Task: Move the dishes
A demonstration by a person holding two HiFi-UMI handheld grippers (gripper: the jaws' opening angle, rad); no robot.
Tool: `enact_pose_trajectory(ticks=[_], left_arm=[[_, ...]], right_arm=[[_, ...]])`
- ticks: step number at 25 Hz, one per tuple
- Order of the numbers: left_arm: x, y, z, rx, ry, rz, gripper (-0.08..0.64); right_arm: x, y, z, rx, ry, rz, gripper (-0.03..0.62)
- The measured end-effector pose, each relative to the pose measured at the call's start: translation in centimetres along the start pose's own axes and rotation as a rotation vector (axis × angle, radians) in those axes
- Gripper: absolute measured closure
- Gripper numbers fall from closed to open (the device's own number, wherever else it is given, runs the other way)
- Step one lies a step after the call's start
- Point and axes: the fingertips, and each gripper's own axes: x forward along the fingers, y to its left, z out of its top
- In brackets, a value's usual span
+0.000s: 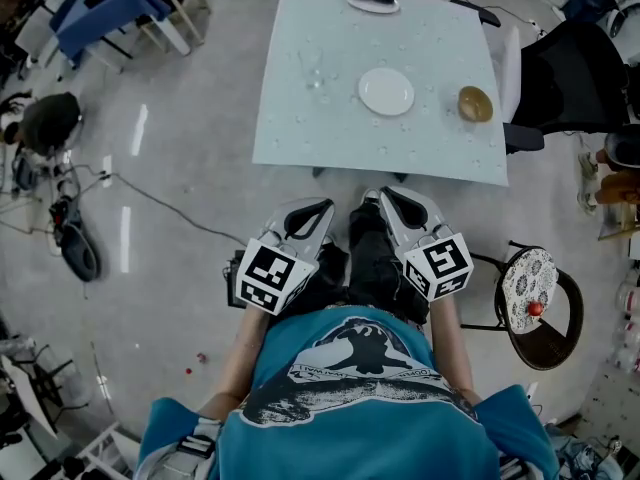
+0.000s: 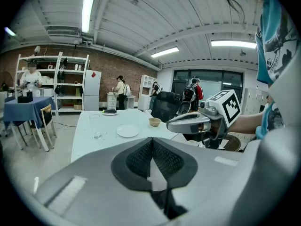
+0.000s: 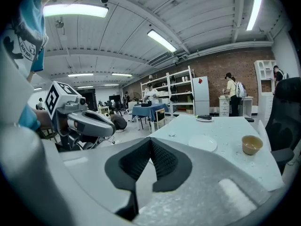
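The pale table (image 1: 290,138) stands ahead of me and carries a white plate (image 1: 386,91), a wooden bowl (image 1: 475,103), a clear glass (image 1: 313,76) and a far plate (image 1: 372,0) with something dark on it. Both grippers hang in front of my body, short of the table's near edge. In the head view the left gripper (image 1: 322,208) and the right gripper (image 1: 386,197) sit side by side. Each is shut with nothing between its fingers. The left gripper view shows the plate (image 2: 127,131), the bowl (image 2: 154,121) and the glass (image 2: 96,128). The right gripper view shows the plate (image 3: 203,142) and the bowl (image 3: 251,144).
A black office chair (image 1: 570,78) stands at the table's right side. A round stool (image 1: 540,303) with a patterned disc is to my right. A blue-clothed table (image 1: 100,8) with chairs, a dark bag (image 1: 50,123) and floor cables (image 1: 150,198) lie to the left. People stand far back by shelves.
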Motion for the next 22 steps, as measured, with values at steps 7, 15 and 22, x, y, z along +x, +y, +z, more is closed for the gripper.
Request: enact_pose_trajectory(ticks=[7, 15, 22], left_arm=[[0.4, -0.4, 0.2, 0.022, -0.006, -0.019, 0.545], [0.3, -0.3, -0.1, 0.017, 0.007, -0.020, 0.545], [0.2, -0.4, -0.5, 0.020, 0.015, -0.014, 0.545]], right_arm=[[-0.7, -0.3, 0.1, -0.025, 0.017, -0.020, 0.591], [-0.8, 0.1, 0.6, -0.003, 0.008, 0.002, 0.591], [-0.6, 1.0, 1.7, -0.038, 0.006, 0.042, 0.591]])
